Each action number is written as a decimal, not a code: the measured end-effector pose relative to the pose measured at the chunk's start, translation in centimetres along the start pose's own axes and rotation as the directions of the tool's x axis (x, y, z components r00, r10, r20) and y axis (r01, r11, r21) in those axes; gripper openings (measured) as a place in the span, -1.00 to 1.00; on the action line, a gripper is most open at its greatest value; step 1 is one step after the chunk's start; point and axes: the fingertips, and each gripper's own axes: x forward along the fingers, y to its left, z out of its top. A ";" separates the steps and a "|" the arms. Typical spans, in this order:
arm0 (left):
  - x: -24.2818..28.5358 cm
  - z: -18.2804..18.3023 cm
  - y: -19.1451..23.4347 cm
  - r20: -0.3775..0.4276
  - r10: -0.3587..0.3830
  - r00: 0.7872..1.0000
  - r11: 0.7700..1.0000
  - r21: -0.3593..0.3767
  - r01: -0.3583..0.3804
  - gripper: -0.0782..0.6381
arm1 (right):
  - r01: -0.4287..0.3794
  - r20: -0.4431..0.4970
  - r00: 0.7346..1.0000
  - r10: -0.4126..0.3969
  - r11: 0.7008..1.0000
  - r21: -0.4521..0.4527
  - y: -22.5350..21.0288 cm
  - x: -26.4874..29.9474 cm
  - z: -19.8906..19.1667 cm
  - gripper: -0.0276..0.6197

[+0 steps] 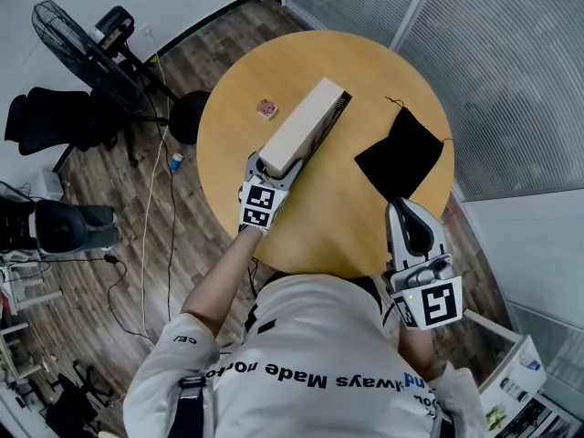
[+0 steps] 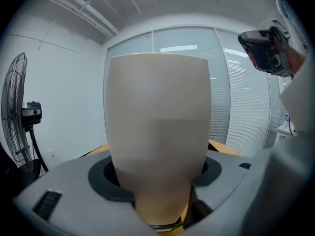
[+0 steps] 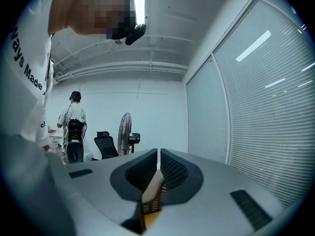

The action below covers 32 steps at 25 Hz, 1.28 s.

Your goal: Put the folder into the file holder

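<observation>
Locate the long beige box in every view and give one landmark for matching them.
Head view: the long beige box sits upper centre, over the round wooden table, near end in the left gripper.
Left gripper view: it fills the centre, between the jaws.
Right gripper view: not in it.
Shared landmark: the black standing fan, top left, left edge, centre-left.

The words "ways Made" are printed in dark letters across the person's white shirt (image 1: 310,336), upside down in the head view, and are seen again in the right gripper view. Neighbouring letters and a small sleeve mark (image 1: 185,338) cannot be read.
</observation>
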 end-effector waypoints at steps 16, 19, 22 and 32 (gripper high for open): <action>-0.1 -0.7 -0.2 -0.006 0.000 1.000 1.000 0.009 0.000 0.02 | -0.001 -0.002 1.000 0.001 1.000 0.004 -0.1 -0.3 -0.3 -0.78; -0.2 -0.6 -0.4 -0.018 -0.006 1.000 1.000 0.005 0.006 0.02 | -0.002 -0.001 1.000 0.002 1.000 0.005 -0.2 -0.5 -0.3 -0.78; -0.2 -0.5 -0.5 -0.018 -0.009 1.000 1.000 0.004 0.009 0.02 | -0.002 -0.001 1.000 0.002 1.000 0.005 -0.1 -0.5 -0.3 -0.78; -0.3 -1.0 0.2 -0.016 0.015 1.000 1.000 -0.005 -0.015 0.09 | 0.005 -0.004 1.000 -0.005 1.000 0.008 -0.2 -0.7 -0.5 -0.78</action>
